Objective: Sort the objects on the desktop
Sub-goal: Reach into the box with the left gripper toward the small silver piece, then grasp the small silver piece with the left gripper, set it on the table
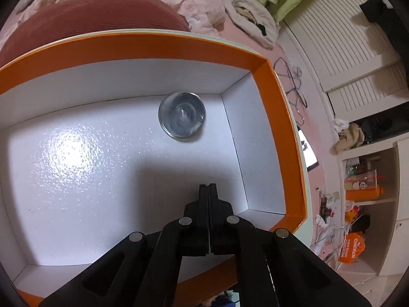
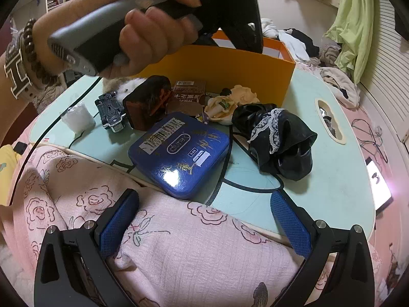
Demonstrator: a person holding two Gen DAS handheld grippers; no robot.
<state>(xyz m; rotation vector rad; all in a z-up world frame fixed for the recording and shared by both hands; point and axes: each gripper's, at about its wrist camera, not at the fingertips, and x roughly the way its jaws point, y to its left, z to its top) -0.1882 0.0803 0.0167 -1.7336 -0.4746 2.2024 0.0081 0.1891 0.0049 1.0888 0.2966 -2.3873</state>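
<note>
Here the left claw (image 1: pixel 209 186) is pinched together, empty, over the orange box (image 1: pixel 276 97); right claw (image 2: pixel 204 217) gapes

Both views are evenly lit by soft indoor light from above, with strong fisheye bending and black vignetting at the corners. In the left wrist view a broad glare patch shines on the white floor of the orange box (image 1: pixel 278 117), a soft grey shadow spreads ahead of the left gripper (image 1: pixel 209 186), and the round clear disc (image 1: pixel 182 116) is smeared and blurred. In the right wrist view a small bright highlight sits on the blue tin (image 2: pixel 179 151), the hand (image 2: pixel 153 25) close to the lens is soft, and a phone screen (image 2: pixel 379 179) at the right edge blows out white.
</note>
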